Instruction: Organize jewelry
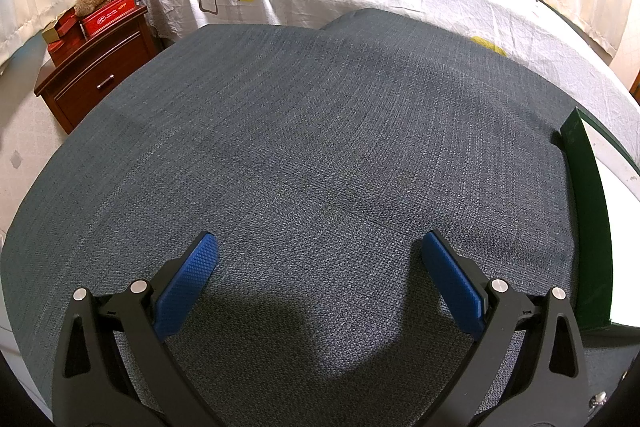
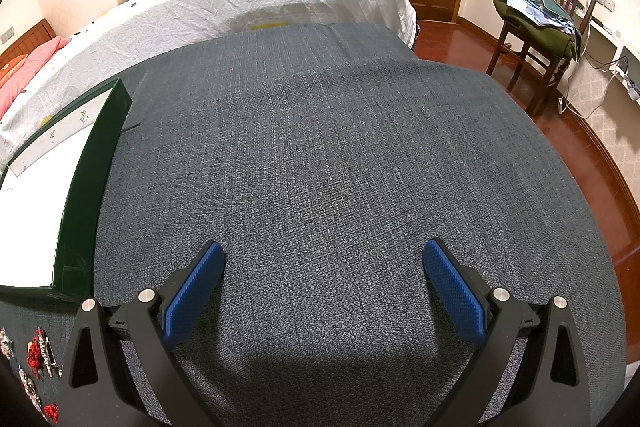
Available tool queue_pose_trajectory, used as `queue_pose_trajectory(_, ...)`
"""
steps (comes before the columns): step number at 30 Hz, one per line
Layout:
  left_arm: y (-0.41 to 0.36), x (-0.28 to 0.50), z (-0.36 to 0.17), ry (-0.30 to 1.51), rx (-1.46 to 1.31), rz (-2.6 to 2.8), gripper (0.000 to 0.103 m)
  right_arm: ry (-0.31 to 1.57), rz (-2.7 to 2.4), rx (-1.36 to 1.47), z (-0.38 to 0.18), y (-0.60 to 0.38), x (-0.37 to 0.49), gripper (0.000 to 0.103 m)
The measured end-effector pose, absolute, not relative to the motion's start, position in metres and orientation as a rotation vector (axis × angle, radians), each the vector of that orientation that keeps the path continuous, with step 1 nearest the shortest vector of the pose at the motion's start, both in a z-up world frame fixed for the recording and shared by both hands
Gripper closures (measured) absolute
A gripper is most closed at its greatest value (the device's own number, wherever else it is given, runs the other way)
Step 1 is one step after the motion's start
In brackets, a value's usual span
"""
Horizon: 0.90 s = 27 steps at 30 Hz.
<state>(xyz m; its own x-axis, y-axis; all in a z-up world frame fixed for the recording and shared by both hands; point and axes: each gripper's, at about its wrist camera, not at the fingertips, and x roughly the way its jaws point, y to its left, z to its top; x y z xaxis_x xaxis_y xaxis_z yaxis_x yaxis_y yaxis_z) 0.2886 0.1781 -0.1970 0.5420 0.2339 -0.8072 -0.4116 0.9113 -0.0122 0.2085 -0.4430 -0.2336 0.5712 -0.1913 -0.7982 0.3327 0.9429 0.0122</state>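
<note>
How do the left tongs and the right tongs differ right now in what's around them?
The left tongs have the green box on their right; the right tongs have that green box on their left. Jewelry pieces lie beside the right tongs' left finger; none shows near the left tongs. Both are open, empty, above the blue-gray woven cloth.

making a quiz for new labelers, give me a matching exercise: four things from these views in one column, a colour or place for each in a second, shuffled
Things:
1. green box
2. jewelry pieces
3. wooden chair
4. left tool

Descriptions:
A. piled with folded clothes
B. open above the gray cloth
C. lying on the cloth, lower left of the right wrist view
D. white inside

Pairs: 1-D, 2-C, 3-A, 4-B
</note>
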Motion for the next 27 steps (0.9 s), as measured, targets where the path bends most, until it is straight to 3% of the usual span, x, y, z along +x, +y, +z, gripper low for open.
queue_pose_trajectory(17,0.177,0.283,-0.196,0.923,-0.227,0.405,0.004,0.906,-0.352,0.193,-0.232,-0.436,0.198,0.006)
queue_pose_trajectory(27,0.096,0.195,-0.103,0.591,-0.165,0.231,0.004,0.685,-0.239,0.139,-0.163,-0.356,0.115,0.006)
